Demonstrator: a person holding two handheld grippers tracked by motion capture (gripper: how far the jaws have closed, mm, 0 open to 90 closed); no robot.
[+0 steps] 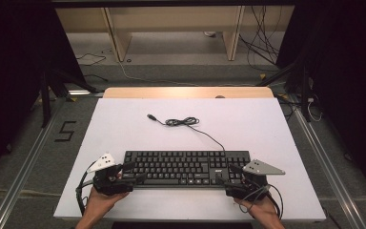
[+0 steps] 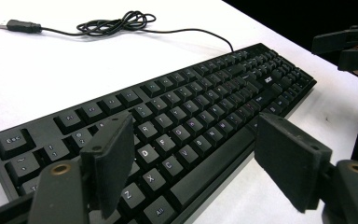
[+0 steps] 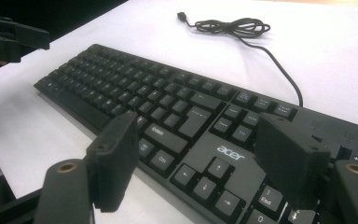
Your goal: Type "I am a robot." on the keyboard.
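Both claws, left (image 1: 134, 172) and right (image 1: 224, 174), gape wide over the keyboard (image 1: 186, 167).

The keyboard (image 3: 177, 116) reads "acer" above its arrow keys; floor marking (image 1: 66, 131) reads "5"

White table (image 1: 124, 124) w/ black keyboard (image 1: 186, 167) flat near front edge; its cable (image 1: 183, 122) coiled behind, USB plug (image 1: 151, 116) loose.

This is looking like a lab or recording studio rather than a home. Black curtains (image 1: 9, 71) are closing in both sides, metal rails (image 1: 26, 164) are running along the grey carpeted floor (image 1: 38, 143), loose cables (image 1: 262, 45) are trailing behind, and a white-topped counter (image 1: 248, 124) is sitting before bare wooden framing (image 1: 119, 33).
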